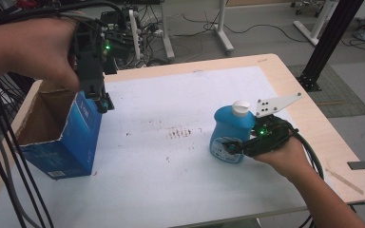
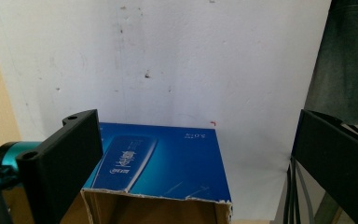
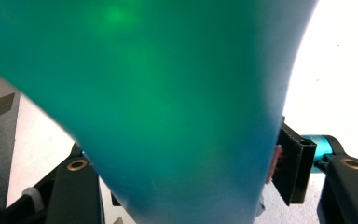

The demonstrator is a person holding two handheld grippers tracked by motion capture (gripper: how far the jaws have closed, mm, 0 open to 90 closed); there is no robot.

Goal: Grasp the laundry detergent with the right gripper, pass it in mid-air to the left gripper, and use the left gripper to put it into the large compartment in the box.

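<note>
A blue bottle (image 1: 228, 126) with a white cap (image 1: 241, 108) stands upright at the right of the white table (image 1: 171, 90). My right gripper (image 1: 229, 145) reaches in level from the right, shut on the bottle's lower body. In the right gripper view the bottle (image 3: 168, 93) sits between the jaws of my right gripper (image 3: 182, 158), and the right pad (image 3: 279, 161) presses on it. An open-topped blue cardboard box (image 1: 83, 137) stands at the left. My left gripper (image 1: 98, 97) hangs over its far right corner. In the left gripper view my left gripper (image 2: 195, 116) is open wide above the box (image 2: 168, 158).
The table's wooden border (image 1: 313, 142) rings the white top. A thin wooden stick (image 1: 344, 179) and a black patch (image 1: 361, 166) lie at the right edge. Cables (image 1: 9, 180) hang at the left. Table legs and a black post (image 1: 328, 42) stand on the floor beyond.
</note>
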